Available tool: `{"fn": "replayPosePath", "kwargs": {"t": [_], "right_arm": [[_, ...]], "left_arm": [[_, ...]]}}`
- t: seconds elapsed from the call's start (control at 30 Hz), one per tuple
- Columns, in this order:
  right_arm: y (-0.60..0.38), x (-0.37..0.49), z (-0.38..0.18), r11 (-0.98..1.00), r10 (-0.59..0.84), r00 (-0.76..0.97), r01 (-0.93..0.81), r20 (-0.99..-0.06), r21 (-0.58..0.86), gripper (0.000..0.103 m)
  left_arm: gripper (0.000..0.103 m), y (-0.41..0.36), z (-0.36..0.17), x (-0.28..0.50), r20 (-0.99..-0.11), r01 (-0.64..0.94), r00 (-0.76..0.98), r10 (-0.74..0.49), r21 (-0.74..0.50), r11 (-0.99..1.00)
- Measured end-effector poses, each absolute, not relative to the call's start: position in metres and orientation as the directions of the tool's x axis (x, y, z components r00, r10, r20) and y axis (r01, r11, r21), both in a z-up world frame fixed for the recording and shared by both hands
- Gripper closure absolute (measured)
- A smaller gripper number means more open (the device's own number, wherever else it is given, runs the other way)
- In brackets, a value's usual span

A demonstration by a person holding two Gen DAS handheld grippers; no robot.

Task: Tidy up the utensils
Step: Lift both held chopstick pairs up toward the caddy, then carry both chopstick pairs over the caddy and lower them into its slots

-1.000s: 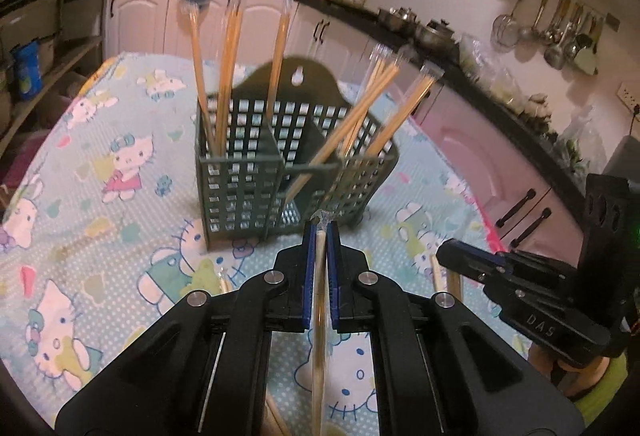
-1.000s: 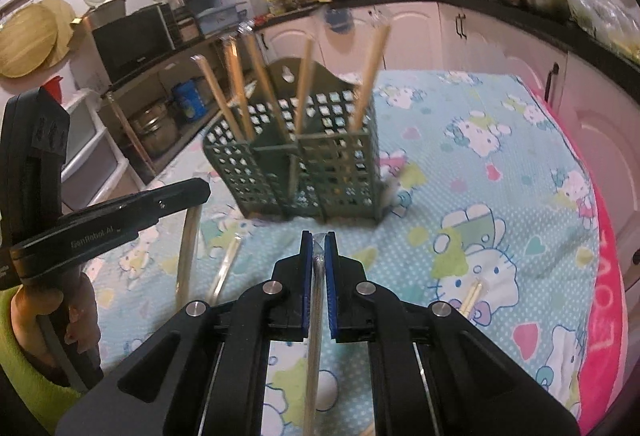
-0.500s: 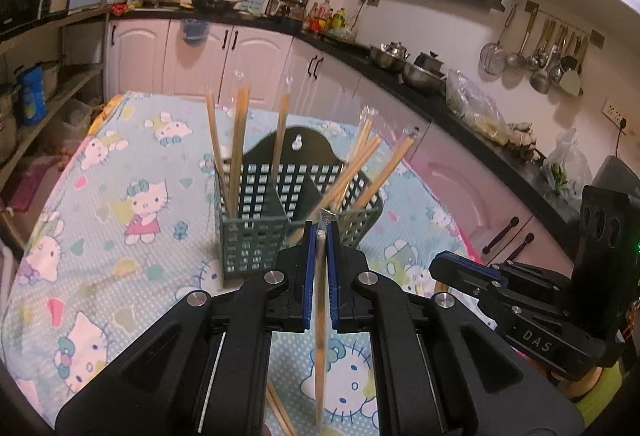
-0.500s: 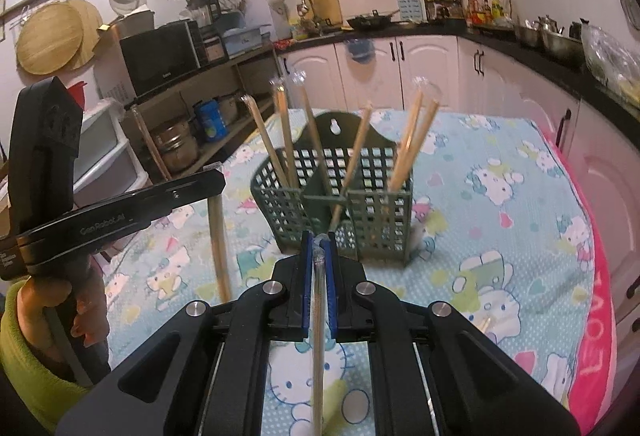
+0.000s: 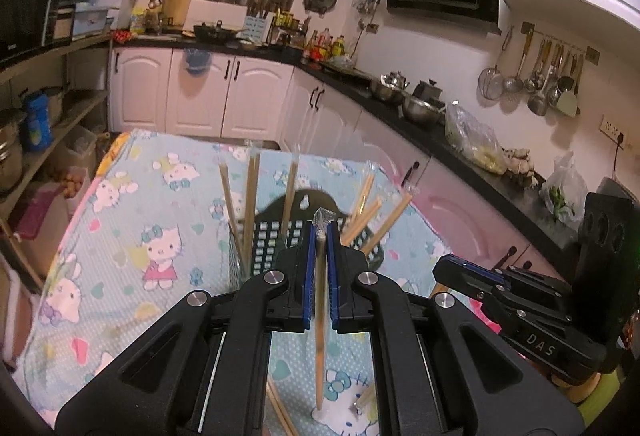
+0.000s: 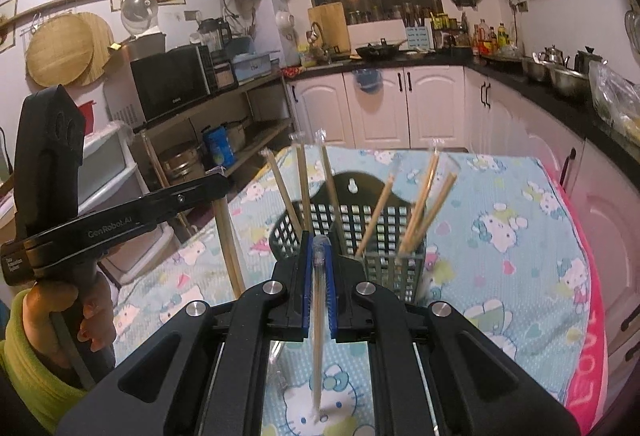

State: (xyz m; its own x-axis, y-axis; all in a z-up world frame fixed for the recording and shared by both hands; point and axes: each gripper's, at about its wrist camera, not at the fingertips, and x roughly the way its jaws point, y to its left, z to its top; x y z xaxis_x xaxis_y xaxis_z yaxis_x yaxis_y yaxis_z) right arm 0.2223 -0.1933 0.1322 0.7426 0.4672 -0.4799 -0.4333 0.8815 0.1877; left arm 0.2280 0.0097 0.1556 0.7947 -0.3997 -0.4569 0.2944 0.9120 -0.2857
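Left gripper (image 5: 319, 236): we clamp one wrapped chopstick (image 5: 319, 320) upright, clear of the table, ready to drop in. Holder (image 6: 372, 232): ahead, centre, half-filled. Right gripper (image 6: 319, 248): clamped likewise on a second chopstick (image 6: 318, 336).

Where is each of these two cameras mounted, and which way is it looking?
Left wrist view: sits on the left gripper, looking along its fingers at the green holder on the table; the right gripper shows at right.
Right wrist view: sits on the right gripper, facing the same holder; the left gripper and the hand on its handle show at left.
Shared: the holder, the cartoon tablecloth, and a wrapped chopstick pair clamped in each gripper.
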Motion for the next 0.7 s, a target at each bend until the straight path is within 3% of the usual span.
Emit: {"fn": "replayPosePath", "kwargs": {"t": [0.7], "right_arm": [[-0.171, 0.247, 0.202, 0.872, 0.487, 0.795, -0.47, -0.361, 0.138, 0.096]], "left_arm": [[0.102, 0.016, 0.221, 0.253, -0.314, 0.29, 0.882, -0.351, -0.226, 0.93]]}}
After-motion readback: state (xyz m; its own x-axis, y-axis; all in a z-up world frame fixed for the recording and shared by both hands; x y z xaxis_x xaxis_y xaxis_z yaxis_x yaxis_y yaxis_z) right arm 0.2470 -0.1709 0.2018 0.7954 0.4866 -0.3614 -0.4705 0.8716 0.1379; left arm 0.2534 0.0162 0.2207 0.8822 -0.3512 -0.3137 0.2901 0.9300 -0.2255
